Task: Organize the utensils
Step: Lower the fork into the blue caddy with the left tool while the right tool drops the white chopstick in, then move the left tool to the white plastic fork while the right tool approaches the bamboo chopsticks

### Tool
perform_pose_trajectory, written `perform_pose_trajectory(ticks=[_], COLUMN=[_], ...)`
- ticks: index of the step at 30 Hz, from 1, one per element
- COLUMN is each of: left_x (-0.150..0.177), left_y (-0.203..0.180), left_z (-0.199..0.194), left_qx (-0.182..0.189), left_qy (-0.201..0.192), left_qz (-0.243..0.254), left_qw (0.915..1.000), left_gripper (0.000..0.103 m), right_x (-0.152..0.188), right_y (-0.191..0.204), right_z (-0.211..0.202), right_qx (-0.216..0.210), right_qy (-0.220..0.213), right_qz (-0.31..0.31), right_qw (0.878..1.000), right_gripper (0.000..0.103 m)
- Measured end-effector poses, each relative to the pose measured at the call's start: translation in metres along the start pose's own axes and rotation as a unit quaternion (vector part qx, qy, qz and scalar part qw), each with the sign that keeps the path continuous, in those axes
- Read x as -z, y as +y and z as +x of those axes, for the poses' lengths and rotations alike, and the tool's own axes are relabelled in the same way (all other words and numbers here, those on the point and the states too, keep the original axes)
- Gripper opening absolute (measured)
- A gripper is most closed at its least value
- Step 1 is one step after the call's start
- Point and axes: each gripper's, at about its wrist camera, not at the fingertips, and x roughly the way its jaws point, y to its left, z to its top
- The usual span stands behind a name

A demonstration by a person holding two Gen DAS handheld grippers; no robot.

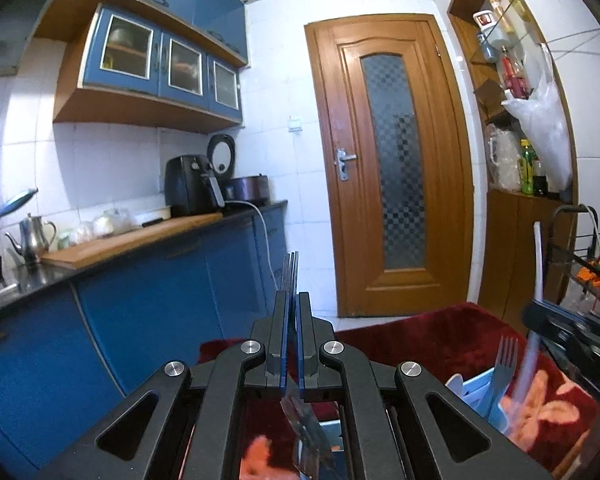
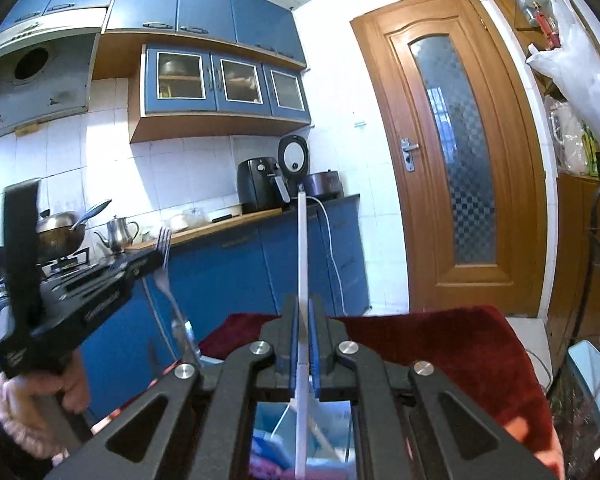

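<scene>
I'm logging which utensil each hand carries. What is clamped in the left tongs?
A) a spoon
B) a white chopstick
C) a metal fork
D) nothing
C: the left tongs are closed on a metal fork, its tines sticking out past the tips; the right wrist view confirms it.

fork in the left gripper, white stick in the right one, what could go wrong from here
1. The left gripper pinches the fork at its neck, with the handle hanging behind, so it could pivot or slip.
2. The right gripper holds the long white utensil with most of it sticking out ahead; it could swing into the fork or snag the blue holder.
</scene>
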Motion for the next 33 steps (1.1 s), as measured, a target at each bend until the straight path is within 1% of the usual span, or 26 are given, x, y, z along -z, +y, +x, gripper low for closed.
perform_pose_trajectory(ticks=[3,9,14,17,18,20,22,27,33], left_x=[0.006,0.02,0.03,0.034,0.034,0.034,0.032,0.028,0.028], left_y=[-0.002,-0.009,-0.008,-0.007,-0.008,-0.009,-0.012,-0.014,-0.01], left_z=[0.004,0.011,0.021,0.021,0.02,0.015,0.01,-0.001,-0.011], left_qx=[0.012,0.029,0.051,0.06,0.061,0.063,0.065,0.069,0.08], left_qy=[0.007,0.021,0.051,0.058,0.057,0.049,0.043,0.043,0.059], left_qz=[0.0,0.009,-0.018,-0.031,-0.032,-0.032,-0.031,-0.033,-0.052], left_qw=[0.9999,0.9993,0.9972,0.996,0.996,0.9963,0.9964,0.9961,0.9937], left_gripper=[0.003,0.003,0.006,0.006,0.007,0.014,0.02,0.021,0.021], right_x=[0.004,0.016,0.026,0.028,0.028,0.026,0.024,0.019,0.008], right_y=[0.002,0.002,-0.001,-0.004,-0.005,-0.007,-0.008,-0.006,-0.002], right_z=[0.013,0.024,0.028,0.028,0.027,0.025,0.022,0.01,-0.01], right_qx=[0.013,0.022,0.024,0.02,0.015,0.011,0.009,0.004,-0.003], right_qy=[-0.004,0.018,0.049,0.06,0.061,0.06,0.055,0.043,0.028], right_qz=[-0.013,-0.029,-0.029,-0.021,-0.015,-0.007,-0.004,0.004,0.014], right_qw=[1.0,0.999,0.998,0.998,0.998,0.998,0.998,0.999,1.0], right_gripper=[0.006,0.006,0.007,0.007,0.007,0.008,0.014,0.022,0.023])
